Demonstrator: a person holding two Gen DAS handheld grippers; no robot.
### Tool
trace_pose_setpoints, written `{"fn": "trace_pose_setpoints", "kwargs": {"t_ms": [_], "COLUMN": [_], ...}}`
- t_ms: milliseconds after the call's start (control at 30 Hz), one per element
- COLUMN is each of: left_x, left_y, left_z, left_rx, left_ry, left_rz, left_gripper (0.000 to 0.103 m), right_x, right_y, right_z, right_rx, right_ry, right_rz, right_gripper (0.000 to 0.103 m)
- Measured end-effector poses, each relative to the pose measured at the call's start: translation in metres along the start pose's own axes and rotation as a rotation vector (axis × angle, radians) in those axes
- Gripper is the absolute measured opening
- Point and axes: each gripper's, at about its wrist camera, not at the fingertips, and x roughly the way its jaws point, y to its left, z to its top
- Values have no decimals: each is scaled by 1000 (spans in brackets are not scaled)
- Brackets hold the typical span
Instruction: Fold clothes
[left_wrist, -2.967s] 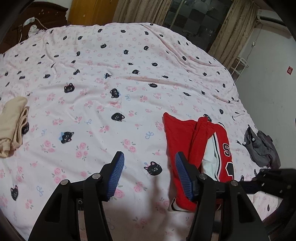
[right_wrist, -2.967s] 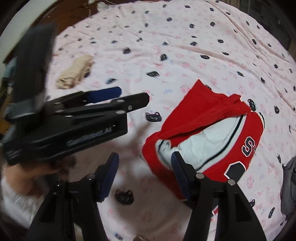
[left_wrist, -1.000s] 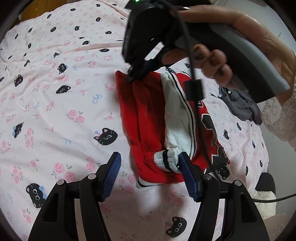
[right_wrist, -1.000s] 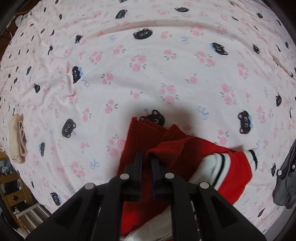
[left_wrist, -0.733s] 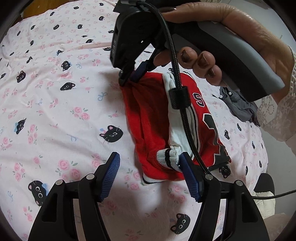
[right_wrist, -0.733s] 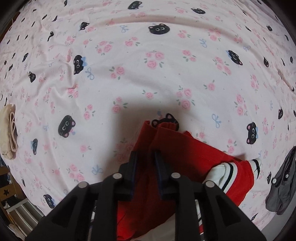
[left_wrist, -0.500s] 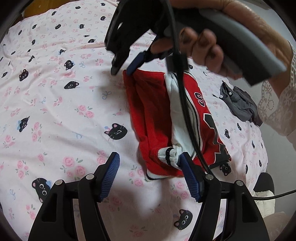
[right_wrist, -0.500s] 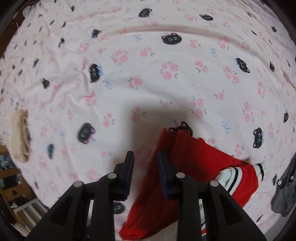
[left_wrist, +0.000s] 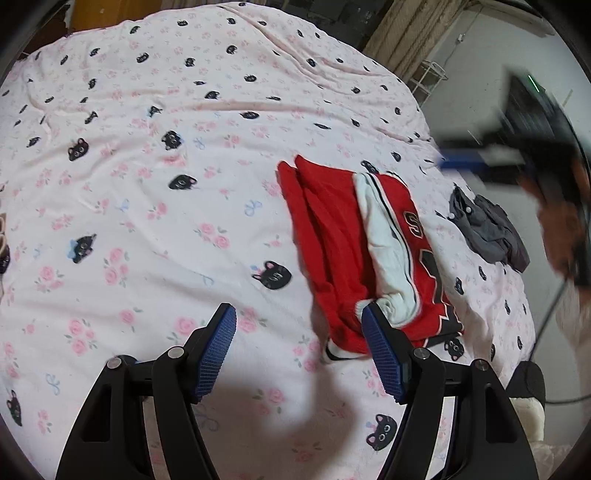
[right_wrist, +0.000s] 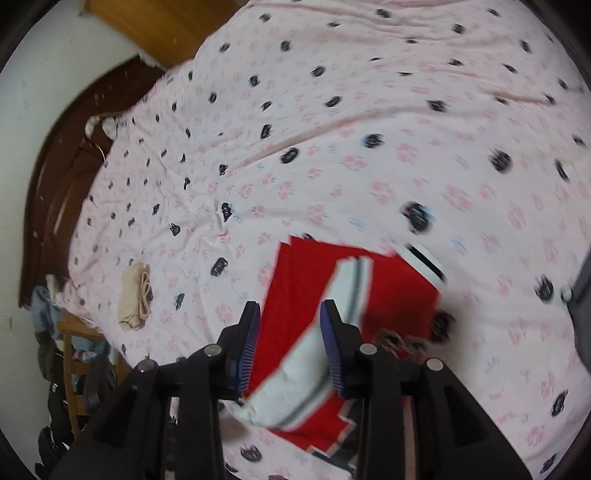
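Your left tongs (left_wrist: 295, 334) hang over the near part of the bed (left_wrist: 155, 192), their blue pads spread well apart with nothing between them; the right pad (left_wrist: 382, 354) sits in front of the near end of the red jersey (left_wrist: 325, 236) without pressing on it. The jersey lies folded lengthwise on the pink cat-print sheet, right of the bed's middle, with a white sleeve (left_wrist: 388, 243) laid along its top and dark lettering on its right side. Farther right, near the bed's edge, lies a crumpled grey garment (left_wrist: 487, 229), apart from the jersey. Your right tongs (right_wrist: 286, 343) are above the jersey, pointing down at it, and their jaws are opening; only air is between the pads, with red and white cloth showing below. A folded beige garment (right_wrist: 135, 295) lies well to the left on the bed.
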Motion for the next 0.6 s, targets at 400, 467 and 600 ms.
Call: {"fn": "trace_pose_setpoints", "kwargs": {"t_ms": [400, 467, 600], "left_x": [31, 41, 53], "left_y": [-14, -12, -1], "left_z": [12, 13, 14], "left_rx": [17, 4, -54], "left_ry": [75, 99, 131], "left_rz": [-264, -256, -278], "left_gripper": [66, 66, 66], "right_x": [0, 7, 20], "right_y": [-127, -133, -137], "right_z": [-104, -110, -112], "right_rx": [249, 268, 285], "right_ry": [-47, -50, -54], "right_rz": [157, 187, 232], "right_gripper": [44, 44, 44]}}
